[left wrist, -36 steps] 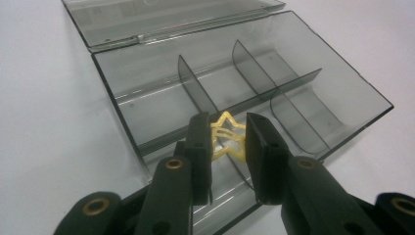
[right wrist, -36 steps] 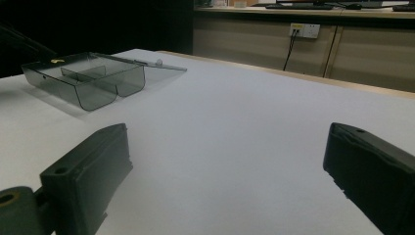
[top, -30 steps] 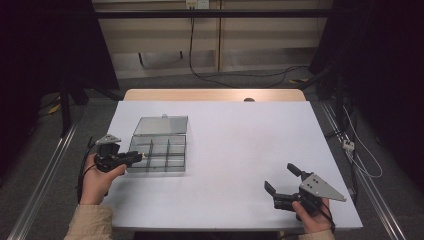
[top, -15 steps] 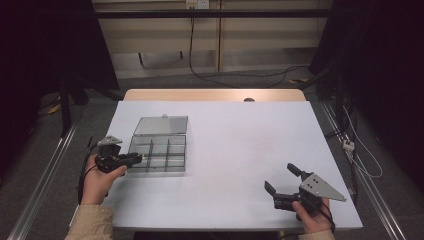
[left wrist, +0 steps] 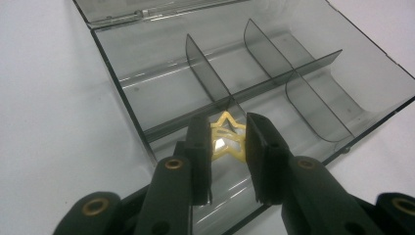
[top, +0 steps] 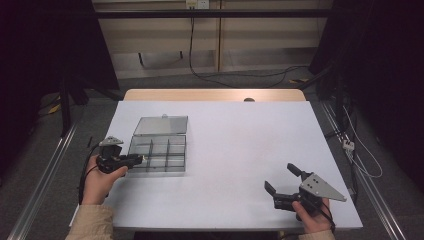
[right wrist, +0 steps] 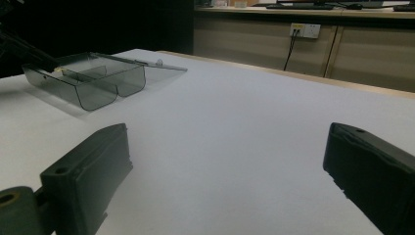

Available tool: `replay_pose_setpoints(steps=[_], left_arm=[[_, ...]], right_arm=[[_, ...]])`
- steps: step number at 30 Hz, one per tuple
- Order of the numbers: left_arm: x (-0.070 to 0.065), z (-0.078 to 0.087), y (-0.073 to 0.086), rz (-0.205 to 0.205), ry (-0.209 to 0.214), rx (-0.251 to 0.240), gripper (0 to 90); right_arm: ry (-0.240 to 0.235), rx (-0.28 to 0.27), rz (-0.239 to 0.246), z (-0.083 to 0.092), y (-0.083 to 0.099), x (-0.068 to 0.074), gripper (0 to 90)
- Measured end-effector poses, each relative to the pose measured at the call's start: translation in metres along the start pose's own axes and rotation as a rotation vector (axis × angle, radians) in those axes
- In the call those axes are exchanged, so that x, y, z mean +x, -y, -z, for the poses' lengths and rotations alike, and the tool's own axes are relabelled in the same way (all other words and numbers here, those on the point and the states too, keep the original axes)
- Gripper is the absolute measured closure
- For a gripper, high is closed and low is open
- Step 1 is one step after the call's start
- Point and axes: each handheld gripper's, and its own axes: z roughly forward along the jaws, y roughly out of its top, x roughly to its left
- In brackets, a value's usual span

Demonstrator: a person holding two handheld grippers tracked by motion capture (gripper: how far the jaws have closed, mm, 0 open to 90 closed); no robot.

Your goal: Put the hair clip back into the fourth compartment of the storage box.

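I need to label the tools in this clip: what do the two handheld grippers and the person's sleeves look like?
Both the left gripper and the right gripper are black with two blocky jaws, brass-coloured rivets, a grey three-cornered plate on top and a black trailing cable. The sleeves are beige.

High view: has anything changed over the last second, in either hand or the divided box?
Nothing visibly changed. The left gripper stays shut on the yellow star over a near compartment of the open box; the right gripper stays open, apart, near the table's front edge.
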Motion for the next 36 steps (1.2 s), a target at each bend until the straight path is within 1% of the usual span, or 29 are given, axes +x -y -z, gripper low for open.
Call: replay_pose_setpoints(steps=[9, 11, 17, 24, 26, 28, 30, 34, 35, 36], left_arm=[[-0.0001, -0.0014, 0.0007, -0.001, -0.007, 0.003, 72.4], [0.0002, -0.0013, 0.0007, -0.008, -0.004, 0.008, 72.3], [0.0001, -0.0018, 0.0008, -0.003, -0.003, 0.007, 71.9], [-0.0001, -0.0017, 0.0007, -0.008, -0.009, 0.005, 71.0], [-0.0003, -0.0019, 0.0008, -0.002, -0.012, 0.006, 69.6], [0.0001, -0.0011, 0.0003, -0.012, -0.013, 0.009, 68.2], [-0.0004, -0.0007, 0.0000, -0.007, -0.013, 0.000, 67.6], [-0.0012, 0.0004, -0.0013, 0.006, -0.008, -0.012, 61.2], [-0.0017, 0.0004, -0.0016, 0.008, -0.009, -0.019, 57.6], [-0.0021, 0.0010, -0.0023, 0.002, 0.000, -0.016, 54.7]], right_arm=[[-0.002, -0.001, 0.000, 0.0000, 0.0000, 0.0002, 3.1], [-0.002, -0.001, 0.000, 0.0001, -0.0001, 0.0003, 3.1], [-0.001, 0.000, 0.000, 0.0001, -0.0001, 0.0001, 3.1], [-0.002, -0.002, 0.000, 0.0001, -0.0002, 0.0002, 3.1], [-0.001, 0.000, 0.000, 0.0002, -0.0002, 0.0002, 3.1], [-0.002, -0.001, 0.000, 0.0003, -0.0003, 0.0004, 3.1], [-0.002, -0.001, 0.000, 0.0003, -0.0003, 0.0003, 3.1], [-0.003, -0.002, 0.000, -0.0001, -0.0001, 0.0002, 3.1], [-0.004, -0.002, 0.000, -0.0002, -0.0001, 0.0002, 3.1], [-0.003, -0.001, 0.001, -0.0002, -0.0001, 0.0000, 3.1]])
